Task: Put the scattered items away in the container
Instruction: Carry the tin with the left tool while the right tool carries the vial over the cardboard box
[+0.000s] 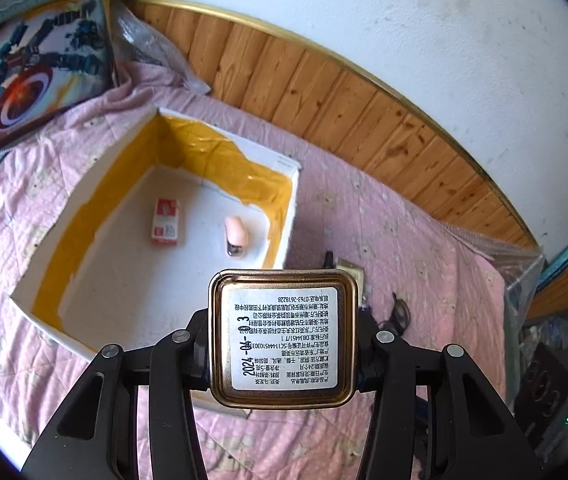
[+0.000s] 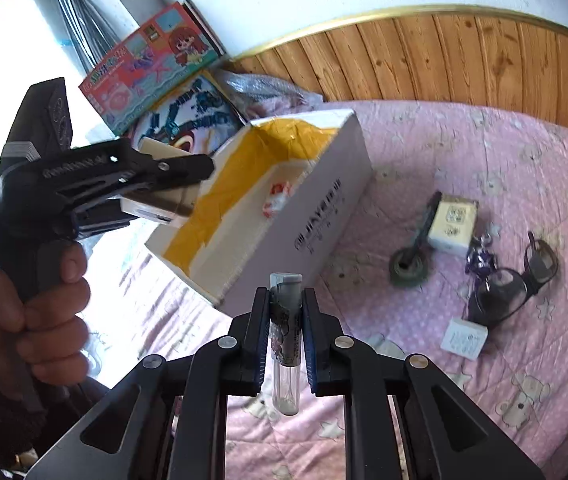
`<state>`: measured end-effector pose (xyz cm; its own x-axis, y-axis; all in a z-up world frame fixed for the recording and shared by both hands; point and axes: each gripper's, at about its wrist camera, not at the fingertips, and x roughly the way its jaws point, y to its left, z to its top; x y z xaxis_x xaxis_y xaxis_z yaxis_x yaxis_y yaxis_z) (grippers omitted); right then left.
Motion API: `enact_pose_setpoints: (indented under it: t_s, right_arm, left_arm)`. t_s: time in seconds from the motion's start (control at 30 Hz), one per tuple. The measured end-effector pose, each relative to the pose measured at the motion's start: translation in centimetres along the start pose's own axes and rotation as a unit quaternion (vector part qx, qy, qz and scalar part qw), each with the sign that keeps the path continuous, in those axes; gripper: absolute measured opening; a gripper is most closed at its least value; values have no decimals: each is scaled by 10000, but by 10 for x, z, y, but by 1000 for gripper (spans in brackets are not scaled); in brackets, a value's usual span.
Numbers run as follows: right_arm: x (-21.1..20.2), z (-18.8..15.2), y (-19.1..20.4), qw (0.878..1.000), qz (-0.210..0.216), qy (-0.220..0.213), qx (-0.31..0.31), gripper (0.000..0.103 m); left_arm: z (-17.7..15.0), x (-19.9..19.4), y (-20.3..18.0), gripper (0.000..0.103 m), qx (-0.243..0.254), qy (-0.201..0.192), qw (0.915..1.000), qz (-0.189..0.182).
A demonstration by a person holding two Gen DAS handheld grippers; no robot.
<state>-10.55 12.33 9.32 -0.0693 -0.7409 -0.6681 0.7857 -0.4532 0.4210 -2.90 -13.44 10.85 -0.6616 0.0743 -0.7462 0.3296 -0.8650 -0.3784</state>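
My left gripper (image 1: 284, 316) is shut on a square gold-rimmed tin (image 1: 284, 360) with a white printed label. It hangs over the near corner of the white box (image 1: 96, 176), which is lined with yellow tape. A red-and-white packet (image 1: 165, 222) and a pink stapler-like item (image 1: 236, 236) lie on the box floor. My right gripper (image 2: 285, 300) is shut on a clear tube with a grey cap (image 2: 284, 344), just in front of the box (image 2: 304, 220). The right wrist view shows the left gripper (image 2: 180, 188) with the tin (image 2: 156, 204) over the box's left end, a hand on its handle.
On the pink bedcover right of the box lie a tape roll (image 2: 408, 268), a black pen (image 2: 424, 220), a cream packet (image 2: 454, 220), a purple keychain (image 2: 480, 260), dark glasses (image 2: 512, 284) and a small white packet (image 2: 466, 338). Toy boxes (image 2: 152, 68) lean behind the box. A wooden wall panel (image 2: 464, 56) borders the bed.
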Motion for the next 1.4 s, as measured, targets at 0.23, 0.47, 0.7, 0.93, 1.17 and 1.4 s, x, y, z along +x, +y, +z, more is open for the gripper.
enact_pose_setpoints:
  t_s: [0.23,0.47,0.7,0.93,1.17,1.4]
  right_arm:
    - [3,18,12,9998,111,-40,-129,16]
    - [17,35,32,9991,305,-21,-310,16]
    - [37,67,43,9980,428,-121,-441,16]
    - [64,101,51,9969,508,-141,-592,16]
    - [97,128,52,9965,383,21,-741,17]
    - [128,157,40,9973,142,228,-690,17]
  left_arm:
    - [16,-10,17,50,-370,-231,9990,1]
    - [39,3,28,50,-426,-392,9978,320]
    - [51,40,51,50,-770,-145,9959,457]
    - [55,51,76,50,-1047,-9,9923,667]
    - [48,60,87,50,-1199,247,9896,757]
    - [42,96,71,50,-1252,739,9875,603]
